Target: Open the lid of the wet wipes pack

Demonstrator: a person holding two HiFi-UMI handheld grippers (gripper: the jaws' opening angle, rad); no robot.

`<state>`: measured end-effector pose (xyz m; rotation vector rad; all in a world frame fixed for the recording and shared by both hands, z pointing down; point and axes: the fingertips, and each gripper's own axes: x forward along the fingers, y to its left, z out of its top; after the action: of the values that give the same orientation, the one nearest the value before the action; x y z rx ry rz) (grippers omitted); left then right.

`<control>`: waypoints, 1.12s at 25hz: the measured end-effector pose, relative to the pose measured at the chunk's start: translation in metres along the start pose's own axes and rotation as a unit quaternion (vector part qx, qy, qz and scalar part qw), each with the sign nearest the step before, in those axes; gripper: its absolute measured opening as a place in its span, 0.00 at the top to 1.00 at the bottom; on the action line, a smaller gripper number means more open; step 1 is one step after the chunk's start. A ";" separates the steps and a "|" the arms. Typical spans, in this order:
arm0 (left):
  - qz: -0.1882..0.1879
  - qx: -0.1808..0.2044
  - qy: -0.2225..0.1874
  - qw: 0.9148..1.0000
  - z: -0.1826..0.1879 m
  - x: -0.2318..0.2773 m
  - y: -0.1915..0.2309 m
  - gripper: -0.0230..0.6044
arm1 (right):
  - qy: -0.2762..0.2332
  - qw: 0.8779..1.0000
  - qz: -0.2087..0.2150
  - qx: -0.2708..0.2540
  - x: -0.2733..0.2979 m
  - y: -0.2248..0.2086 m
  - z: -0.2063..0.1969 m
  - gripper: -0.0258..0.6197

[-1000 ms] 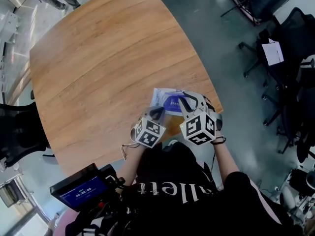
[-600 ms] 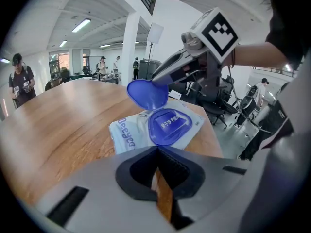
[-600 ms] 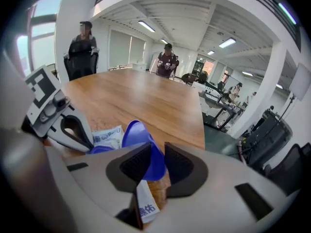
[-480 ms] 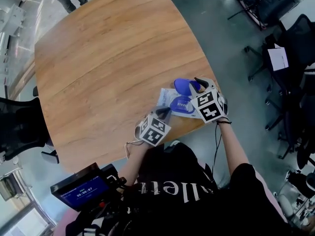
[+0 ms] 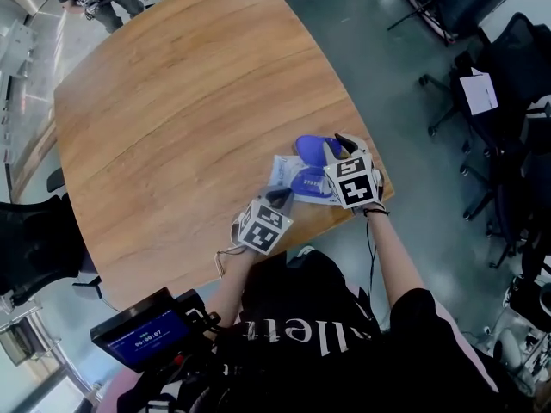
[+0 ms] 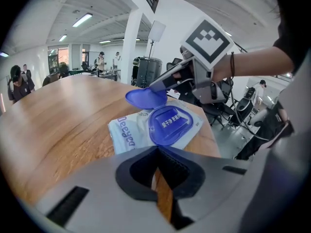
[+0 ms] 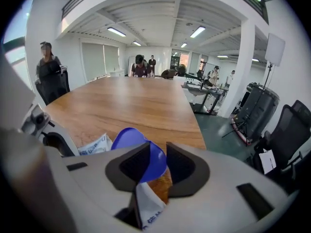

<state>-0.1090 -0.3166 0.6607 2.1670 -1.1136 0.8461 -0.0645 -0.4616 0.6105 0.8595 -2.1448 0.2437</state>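
Pack of wet wipes [image 5: 286,172] lies flat on the bench [image 5: 189,101], near the edge closest to the person. Its blue lid [image 5: 311,147] stands lifted clear of the blue opening frame. Right tool [image 5: 332,148] pinches the lid between its jaws. Left tool [image 5: 279,197] is closed on nothing, tips by the pack's near edge.

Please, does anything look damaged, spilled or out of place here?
Nothing stands out. The wet wipes pack lies flat on the table, and its blue lid stands open, held between the jaws of the right gripper. No spill or damage shows.
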 end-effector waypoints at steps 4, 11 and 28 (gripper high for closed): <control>0.003 0.003 -0.001 1.000 0.000 -0.001 0.005 0.96 | -0.031 0.999 -0.004 0.033 -0.031 0.005 0.012 0.82; 0.011 -0.025 -0.023 0.999 0.005 0.004 0.002 0.96 | -0.071 0.995 0.013 0.068 -0.094 0.028 -0.023 0.82; -0.012 -0.111 -0.189 0.976 0.049 -0.074 -0.168 0.96 | -0.118 0.983 0.048 0.133 -0.248 0.085 -0.161 0.83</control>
<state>0.0124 -0.2301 0.5431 2.1951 -1.2898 0.2827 0.0905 -0.2041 0.5432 0.9755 -2.4157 0.5090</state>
